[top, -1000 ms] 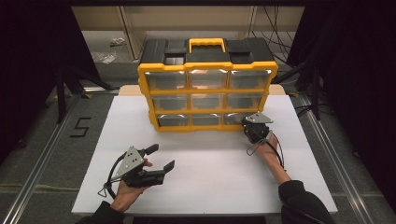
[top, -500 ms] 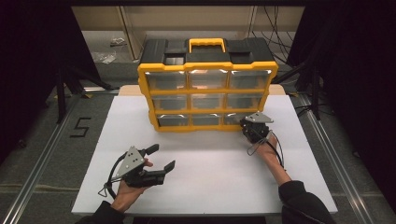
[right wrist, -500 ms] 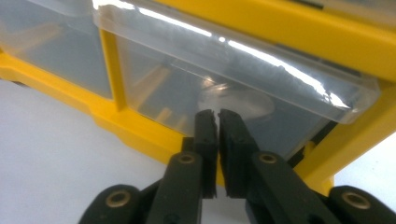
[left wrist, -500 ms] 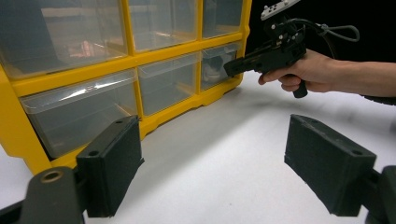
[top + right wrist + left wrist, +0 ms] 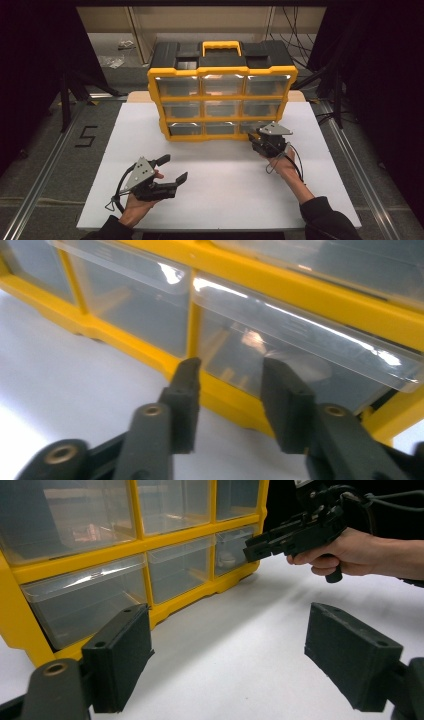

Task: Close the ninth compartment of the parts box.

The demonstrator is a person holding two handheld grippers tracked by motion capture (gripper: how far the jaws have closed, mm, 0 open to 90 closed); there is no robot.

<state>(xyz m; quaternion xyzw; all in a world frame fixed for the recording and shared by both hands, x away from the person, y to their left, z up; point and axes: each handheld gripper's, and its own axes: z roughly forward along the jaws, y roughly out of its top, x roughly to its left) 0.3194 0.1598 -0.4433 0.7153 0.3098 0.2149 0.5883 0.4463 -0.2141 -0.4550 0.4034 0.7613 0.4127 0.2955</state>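
Drawer (image 5: 300, 360) — bottom right; right gripper (image 5: 227, 390) stood before it, jaws just parting, holding nothing — best re-gripped squarely.

We see a drawer cabinet (image 5: 222, 100) standing at the far middle of the table (image 5: 220, 200). Our right gripper (image 5: 260, 140) sits just before its bottom right drawer (image 5: 257, 126). Our left gripper (image 5: 172, 172) lies well apart, near the table's front left, with bare tabletop between them.
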